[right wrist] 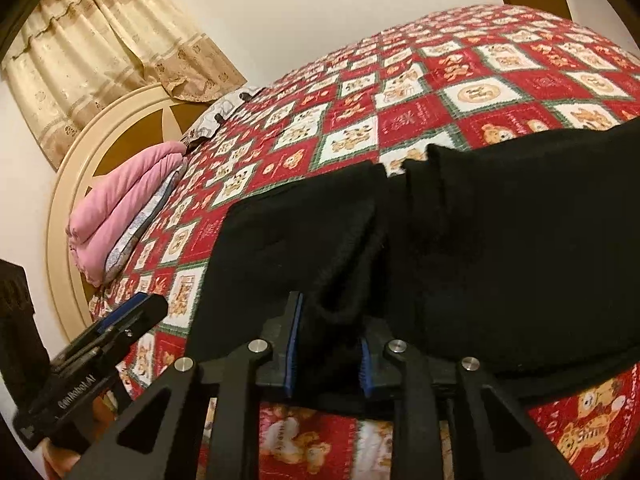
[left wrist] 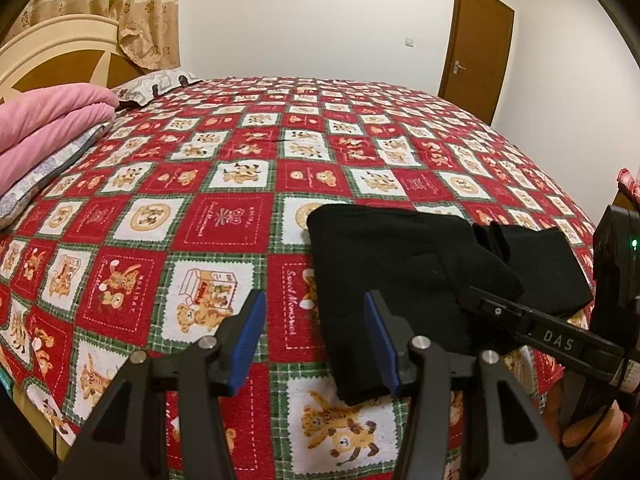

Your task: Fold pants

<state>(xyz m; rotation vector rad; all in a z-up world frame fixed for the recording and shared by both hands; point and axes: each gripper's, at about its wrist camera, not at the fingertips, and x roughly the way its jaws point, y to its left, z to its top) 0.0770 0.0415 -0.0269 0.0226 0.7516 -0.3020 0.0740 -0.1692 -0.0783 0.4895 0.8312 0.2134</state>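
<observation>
Black pants (left wrist: 404, 276) lie folded in layers on the bed near its front edge; they fill the middle of the right wrist view (right wrist: 500, 248). My left gripper (left wrist: 316, 312) is open and empty, just left of the pants' near corner, its right finger over the cloth edge. My right gripper (right wrist: 328, 340) is partly closed around a bunched fold of the black cloth. In the left wrist view the right gripper (left wrist: 480, 300) reaches onto the pants from the right. The left gripper also shows at the lower left of the right wrist view (right wrist: 136, 316).
The bed has a red, white and green teddy-bear quilt (left wrist: 224, 216). Folded pink bedding (left wrist: 48, 120) and a pillow (left wrist: 156, 84) lie by the headboard (left wrist: 52, 52) at the left. Curtains (left wrist: 132, 4) hang behind; a brown door (left wrist: 476, 48) stands at the far right.
</observation>
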